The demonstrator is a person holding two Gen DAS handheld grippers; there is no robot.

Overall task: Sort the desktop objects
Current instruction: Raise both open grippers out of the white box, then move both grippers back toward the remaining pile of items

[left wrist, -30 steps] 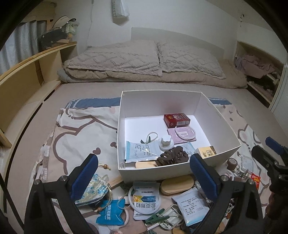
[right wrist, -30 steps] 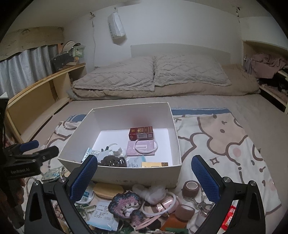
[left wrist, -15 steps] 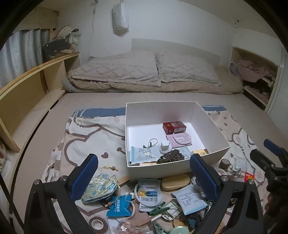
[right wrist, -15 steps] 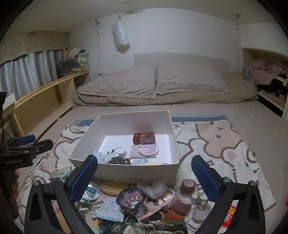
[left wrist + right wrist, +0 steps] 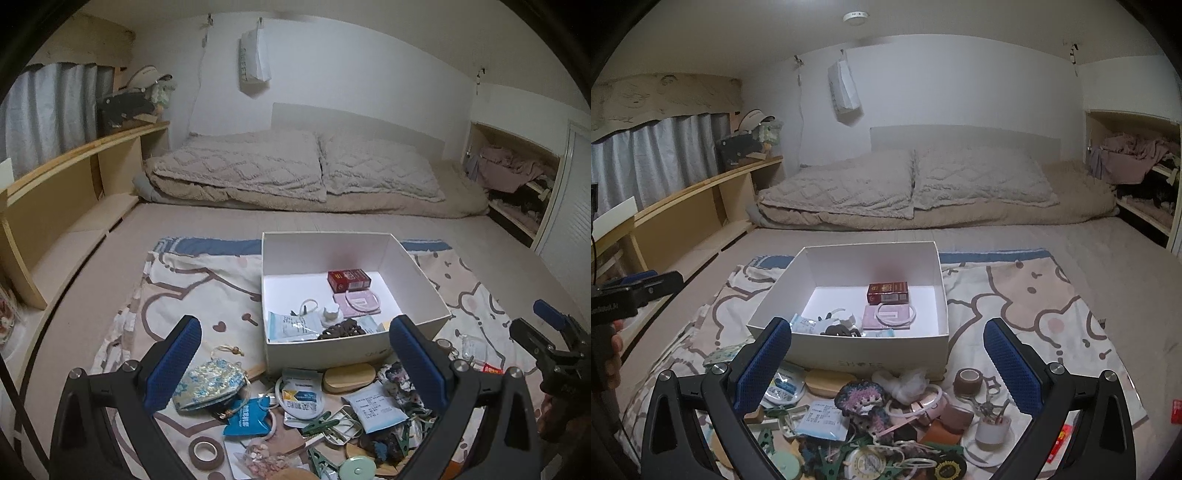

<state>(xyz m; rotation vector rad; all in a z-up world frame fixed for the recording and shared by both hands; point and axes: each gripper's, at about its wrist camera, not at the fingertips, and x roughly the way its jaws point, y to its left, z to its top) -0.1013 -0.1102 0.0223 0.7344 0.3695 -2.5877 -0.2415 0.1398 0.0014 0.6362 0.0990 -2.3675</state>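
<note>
A white box (image 5: pixel 421 280) (image 5: pixel 849 350) stands on a patterned blanket on the bed. It holds a red packet (image 5: pixel 349 278) (image 5: pixel 887 291), a pink card, a dark hair claw (image 5: pixel 340 328) and small packets. A heap of loose items lies in front of it: a blue brocade pouch (image 5: pixel 208 380), a wooden oval (image 5: pixel 349 376), tape rolls (image 5: pixel 967 380), clips, sachets. My left gripper (image 5: pixel 295 365) is open and empty above the heap. My right gripper (image 5: pixel 888 365) is open and empty above the heap's right side.
Pillows and a folded quilt (image 5: pixel 295 177) lie at the head of the bed. A wooden shelf (image 5: pixel 55 192) runs along the left wall. A cubby with clothes (image 5: pixel 1134 162) is at the right.
Both grippers have pulled back and risen from the box, so more of the bed and the heap shows. Both stayed open and empty.
</note>
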